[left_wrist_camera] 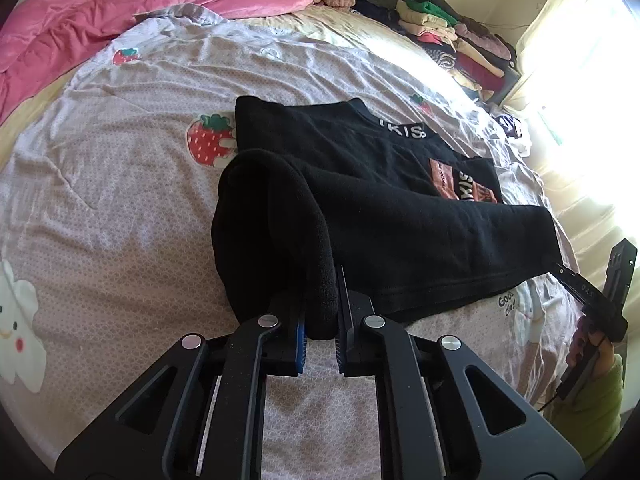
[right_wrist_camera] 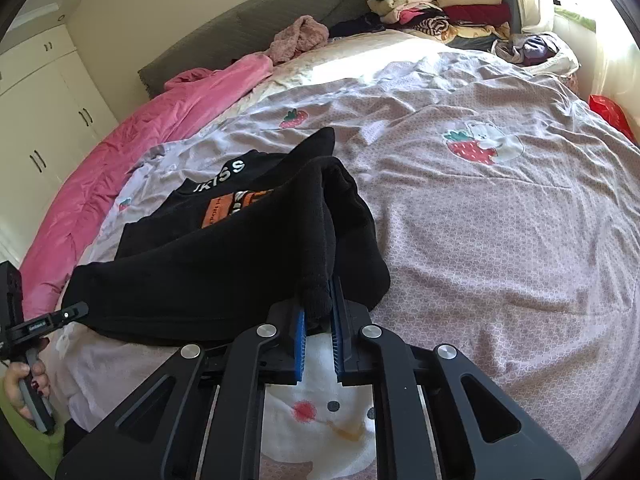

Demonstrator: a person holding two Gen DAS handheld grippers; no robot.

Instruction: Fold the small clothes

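The bed [right_wrist_camera: 500, 240], spread with a lilac sheet printed with strawberries, carries everything here, with a pink quilt [left_wrist_camera: 120, 4] bunched along one side and a stack of folded clothes [right_wrist_camera: 452, 4] at the far corner by the window. In the middle of the sheet lies the black sweatshirt [left_wrist_camera: 380, 184], front up, its white-lettered collar pointing away and an orange print showing on the chest; the near hem end is lifted off the sheet and bunched at both lower corners. The left tongs [left_wrist_camera: 322, 320] are clamped on a thick roll of the black fabric at one corner, and the right tongs [right_wrist_camera: 318, 316] are likewise closed on a wad of the cloth at the other corner, blue pads pressing in from each side. The step in hand looks like carrying the hem up toward the collar to halve the garment. To do it well, both grips should rise together and travel evenly, keeping the edge between them taut so no slack sags into the middle. The hem should come down square on the shoulder line, covering the print, before either grip lets go. The fleece seems heavy and limp, so a shallow pinch may slip; the bunched rolls suggest the hold is deep enough.
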